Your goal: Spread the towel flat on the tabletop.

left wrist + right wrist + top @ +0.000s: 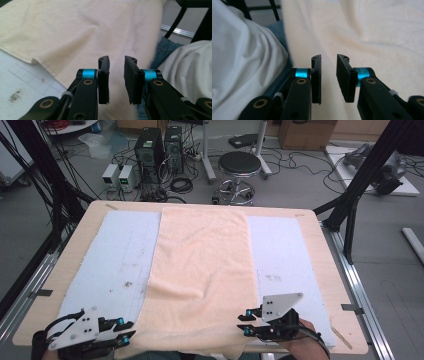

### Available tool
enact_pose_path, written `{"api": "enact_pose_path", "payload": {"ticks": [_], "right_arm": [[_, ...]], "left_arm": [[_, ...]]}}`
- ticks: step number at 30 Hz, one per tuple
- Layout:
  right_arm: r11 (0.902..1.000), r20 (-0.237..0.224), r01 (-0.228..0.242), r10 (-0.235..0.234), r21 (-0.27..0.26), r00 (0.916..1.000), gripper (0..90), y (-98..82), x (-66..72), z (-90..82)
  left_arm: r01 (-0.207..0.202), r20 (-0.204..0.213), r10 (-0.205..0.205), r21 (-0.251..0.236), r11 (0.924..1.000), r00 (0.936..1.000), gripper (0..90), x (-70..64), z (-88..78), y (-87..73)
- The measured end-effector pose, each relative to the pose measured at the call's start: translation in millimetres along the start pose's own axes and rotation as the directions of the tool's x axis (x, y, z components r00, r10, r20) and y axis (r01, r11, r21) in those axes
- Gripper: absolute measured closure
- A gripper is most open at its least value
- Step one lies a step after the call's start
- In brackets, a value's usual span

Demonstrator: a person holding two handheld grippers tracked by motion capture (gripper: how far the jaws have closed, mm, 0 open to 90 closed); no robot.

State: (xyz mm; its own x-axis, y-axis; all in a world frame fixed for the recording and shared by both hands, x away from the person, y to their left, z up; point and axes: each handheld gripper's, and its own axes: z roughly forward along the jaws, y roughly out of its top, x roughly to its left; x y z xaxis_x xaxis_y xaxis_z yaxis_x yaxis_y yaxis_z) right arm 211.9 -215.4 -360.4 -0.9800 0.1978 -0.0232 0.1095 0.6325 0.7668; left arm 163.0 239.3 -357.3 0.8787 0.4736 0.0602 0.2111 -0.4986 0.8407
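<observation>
A pale wooden table (320, 245) is standing on a grey floor (390, 270) strewn with cables; its top is lying under a white mat (115, 260), and a cream towel (202, 260) is running down the middle of that mat from the far edge to the near one.

In the high view the left gripper (129, 331) is sitting at the near left corner of the towel, its tips pointing inward at the hem. In the left gripper view its jaws are standing a narrow gap apart with nothing between them, the towel lying beyond and below, its folded edge crossing the stained white mat. The right gripper (246, 322) is sitting at the towel's near right corner, tips likewise turned toward the cloth. Its jaws, in the right gripper view, are parted by the same small gap and are gripping nothing, with rumpled towel spreading out past them.

Farther out, a black round stool (239, 165) is standing behind the table, beside two computer towers (160, 147), and black frame posts (367, 165) are leaning in at the right.
</observation>
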Motion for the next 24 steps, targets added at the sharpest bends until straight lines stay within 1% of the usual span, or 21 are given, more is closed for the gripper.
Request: {"api": "enact_pose_path", "payload": {"ticks": [2, 3, 4, 5, 6, 7, 8, 9, 11, 12, 14, 15, 16, 17, 18, 19, 20, 21, 22, 23, 24], "right_arm": [[0.9996, -0.012, -0.024, 0.024, 0.014, 0.9996, 70.9, -5.4, -8.0, 11.2], [0.9991, -0.006, -0.032, 0.032, 0.029, 0.9995, 70.9, -9.1, -12.3, 17.1], [0.9982, 0.001, -0.036, 0.036, 0.048, 0.9994, 70.8, -13.0, -16.6, 23.1], [0.9975, 0.005, -0.040, 0.040, 0.058, 0.9992, 70.2, -17.3, -21.6, 28.4], [0.9964, 0.012, -0.051, 0.050, 0.068, 0.9987, 68.2, -21.7, -25.7, 33.6], [0.9944, 0.004, -0.069, 0.069, 0.081, 0.9976, 67.4, -25.8, -28.8, 37.7], [0.9933, -0.006, -0.079, 0.080, 0.085, 0.9968, 66.3, -29.5, -30.7, 41.1], [0.9932, -0.015, -0.076, 0.078, 0.087, 0.9968, 64.7, -32.6, -31.3, 43.9], [0.9913, -0.020, -0.069, 0.072, 0.112, 0.9972, 62.2, -36.7, -28.1, 46.2], [0.9906, -0.020, -0.054, 0.057, 0.126, 0.9982, 60.9, -38.5, -26.7, 46.2], [0.9893, -0.017, -0.057, 0.059, 0.134, 0.9981, 59.4, -42.6, -25.1, 44.4], [0.9891, -0.007, -0.063, 0.064, 0.133, 0.9979, 59.1, -44.7, -25.6, 42.7], [0.9879, 0.010, -0.077, 0.076, 0.135, 0.9971, 59.0, -47.0, -25.6, 41.1], [0.9870, 0.022, -0.087, 0.085, 0.135, 0.9962, 59.1, -49.3, -26.8, 40.8], [0.9849, 0.027, -0.101, 0.098, 0.140, 0.9948, 59.6, -51.1, -28.8, 42.1], [0.9826, 0.034, -0.105, 0.101, 0.153, 0.9943, 61.2, -52.3, -30.0, 44.5], [0.9802, 0.029, -0.101, 0.097, 0.170, 0.9948, 63.8, -53.4, -30.5, 48.1], [0.9831, 0.029, -0.100, 0.097, 0.153, 0.9949, 70.2, -53.2, -30.5, 49.5], [0.9833, 0.034, -0.101, 0.097, 0.151, 0.9947, 76.4, -52.4, -30.8, 50.5], [0.9822, 0.028, -0.104, 0.101, 0.156, 0.9945, 84.0, -51.0, -31.0, 51.1], [0.9819, 0.020, -0.094, 0.092, 0.164, 0.9955, 86.2, -48.9, -31.5, 52.6]], "left_arm": [[0.010, -0.024, -0.010, -0.004, 0.9999, 0.9997, 66.9, 11.6, 12.1, -3.6], [0.017, -0.026, -0.017, 0.003, 0.9999, 0.9995, 66.6, 17.0, 19.7, -6.3], [0.029, -0.019, -0.029, 0.005, 0.9996, 0.9994, 66.6, 22.1, 28.3, -9.2], [0.028, -0.018, -0.028, 0.013, 0.9995, 0.9994, 66.6, 27.0, 37.1, -12.0], [0.036, -0.012, -0.036, 0.030, 0.9989, 0.9993, 66.1, 30.7, 46.7, -14.6], [0.039, 0.001, -0.039, 0.050, 0.9980, 0.9992, 64.8, 34.0, 56.0, -16.6], [0.033, 0.015, -0.034, 0.066, 0.9973, 0.9993, 64.2, 36.2, 64.3, -18.1], [0.024, 0.025, -0.026, 0.084, 0.9961, 0.9994, 63.2, 37.7, 71.6, -19.2], [0.010, 0.047, -0.016, 0.114, 0.9934, 0.9988, 61.7, 38.9, 83.9, -20.2], [0.009, 0.056, -0.016, 0.131, 0.9913, 0.9983, 61.1, 39.3, 89.3, -20.4], [-0.011, 0.069, -0.001, 0.169, 0.9856, 0.9976, 61.1, 41.1, 97.9, -20.9], [-0.024, 0.075, 0.010, 0.190, 0.9816, 0.9972, 61.1, 42.9, 101.4, -21.6], [-0.026, 0.068, 0.013, 0.203, 0.9788, 0.9976, 61.1, 44.5, 105.2, -22.7], [-0.020, 0.071, 0.004, 0.215, 0.9764, 0.9975, 61.4, 45.8, 108.6, -24.1], [0.001, 0.080, -0.017, 0.196, 0.9805, 0.9967, 62.6, 46.4, 109.8, -25.3], [0.001, 0.088, -0.019, 0.196, 0.9806, 0.9960, 66.4, 47.6, 109.8, -25.5], [0.007, 0.091, -0.025, 0.189, 0.9819, 0.9956, 71.9, 47.6, 109.5, -26.0], [0.004, 0.091, -0.021, 0.186, 0.9826, 0.9956, 80.5, 47.3, 109.1, -26.8], [-0.001, 0.092, -0.017, 0.190, 0.9817, 0.9956, 82.5, 46.9, 108.6, -26.9], [0.009, 0.091, -0.026, 0.184, 0.9830, 0.9955, 85.2, 46.1, 109.4, -26.5], [0.002, 0.092, -0.021, 0.198, 0.9802, 0.9956, 86.3, 46.7, 109.1, -25.1]]}}
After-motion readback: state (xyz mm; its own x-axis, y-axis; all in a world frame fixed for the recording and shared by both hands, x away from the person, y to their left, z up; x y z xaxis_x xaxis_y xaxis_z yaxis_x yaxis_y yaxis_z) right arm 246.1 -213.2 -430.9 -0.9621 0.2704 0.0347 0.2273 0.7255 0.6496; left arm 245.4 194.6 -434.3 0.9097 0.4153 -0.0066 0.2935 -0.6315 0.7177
